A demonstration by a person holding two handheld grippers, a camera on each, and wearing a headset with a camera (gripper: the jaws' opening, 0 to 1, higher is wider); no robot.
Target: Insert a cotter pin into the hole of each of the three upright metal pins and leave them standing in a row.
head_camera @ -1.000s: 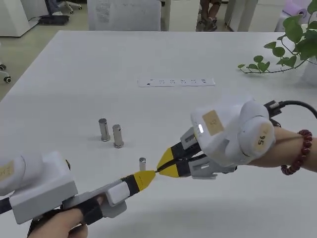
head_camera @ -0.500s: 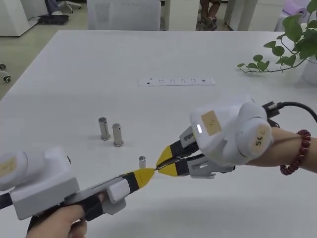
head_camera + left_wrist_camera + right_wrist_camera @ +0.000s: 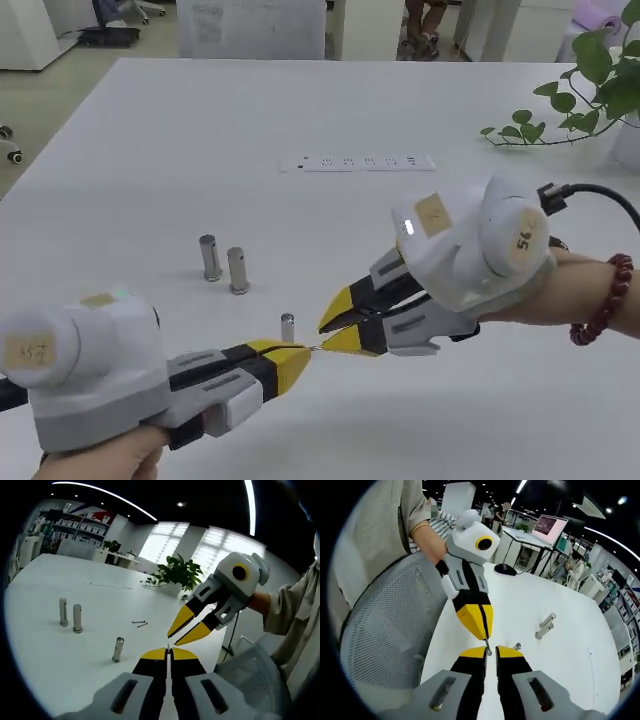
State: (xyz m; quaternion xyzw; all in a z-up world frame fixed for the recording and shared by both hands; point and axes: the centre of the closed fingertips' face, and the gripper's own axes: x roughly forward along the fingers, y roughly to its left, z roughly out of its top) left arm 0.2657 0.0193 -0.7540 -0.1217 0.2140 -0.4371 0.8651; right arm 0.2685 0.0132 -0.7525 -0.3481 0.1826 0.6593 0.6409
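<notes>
Left gripper [image 3: 169,652]: jaws clenched on a cotter pin [image 3: 313,349], low centre of the head view. Right gripper [image 3: 491,653]: tips at the pin's other end with a slim gap between the jaws; cannot tell whether it grips.

Both are over the counter [image 3: 300,110]. The nearest metal pin [image 3: 288,327] stands upright just above the tips in the frame. The second metal pin [image 3: 237,270] and third metal pin [image 3: 209,257] stand upright side by side, up-left. Loose cotter pins [image 3: 139,623] lie mid-frame in the left gripper view.
</notes>
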